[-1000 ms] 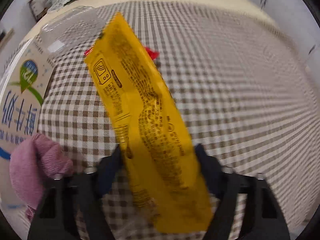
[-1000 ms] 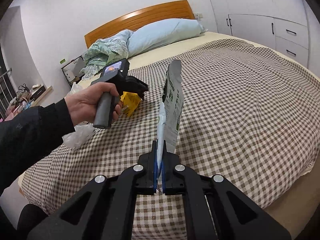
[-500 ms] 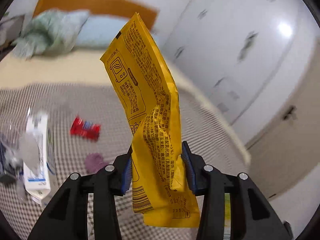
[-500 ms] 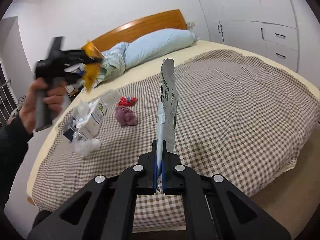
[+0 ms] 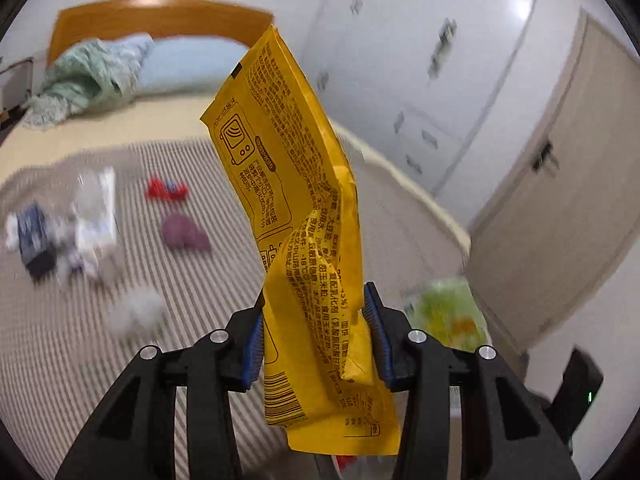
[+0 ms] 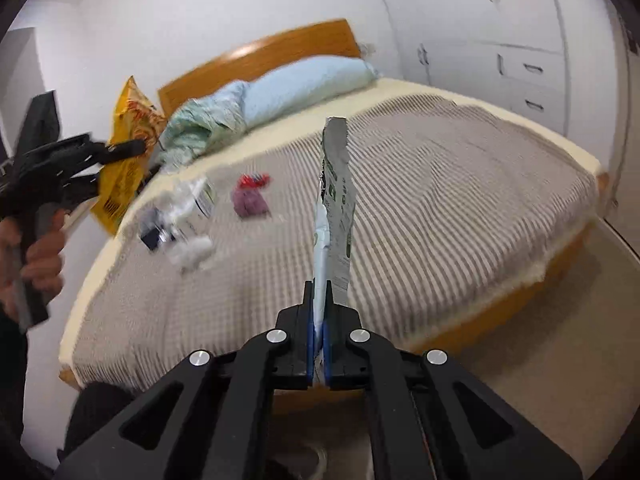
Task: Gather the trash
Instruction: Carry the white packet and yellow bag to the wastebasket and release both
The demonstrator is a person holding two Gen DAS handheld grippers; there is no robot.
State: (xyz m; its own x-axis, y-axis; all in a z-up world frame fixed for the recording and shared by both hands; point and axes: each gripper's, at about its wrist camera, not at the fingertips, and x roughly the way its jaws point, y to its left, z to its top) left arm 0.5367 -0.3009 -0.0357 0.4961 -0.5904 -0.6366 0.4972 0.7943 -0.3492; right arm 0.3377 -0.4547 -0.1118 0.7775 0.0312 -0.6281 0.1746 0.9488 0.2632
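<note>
My left gripper (image 5: 316, 332) is shut on a crumpled yellow wrapper (image 5: 280, 168) that stands up from its blue pads, high above the bed. The right wrist view shows the same gripper (image 6: 120, 160) at the left in a hand (image 6: 38, 256), with the yellow wrapper (image 6: 132, 120) hanging from it. My right gripper (image 6: 318, 308) is shut on a green and white packet (image 6: 336, 200) held upright over the bed's foot. On the checked cover lie a red wrapper (image 5: 166, 192), a purple wad (image 5: 184, 234), a white carton (image 5: 96, 216), a dark packet (image 5: 34, 240) and a white tissue ball (image 5: 138, 314).
The bed (image 6: 440, 184) has a wooden headboard (image 6: 280, 48), a blue pillow (image 6: 304, 84) and a green blanket (image 6: 200, 124) at its far end. White wardrobes (image 6: 500, 40) line the right wall. A beige door (image 5: 560, 200) and pale floor (image 6: 540, 360) lie beyond the bed's foot.
The left gripper closed in on the yellow wrapper, lifted it off the bed and swung it up and away. The right gripper with its packet drew back past the bed's foot.
</note>
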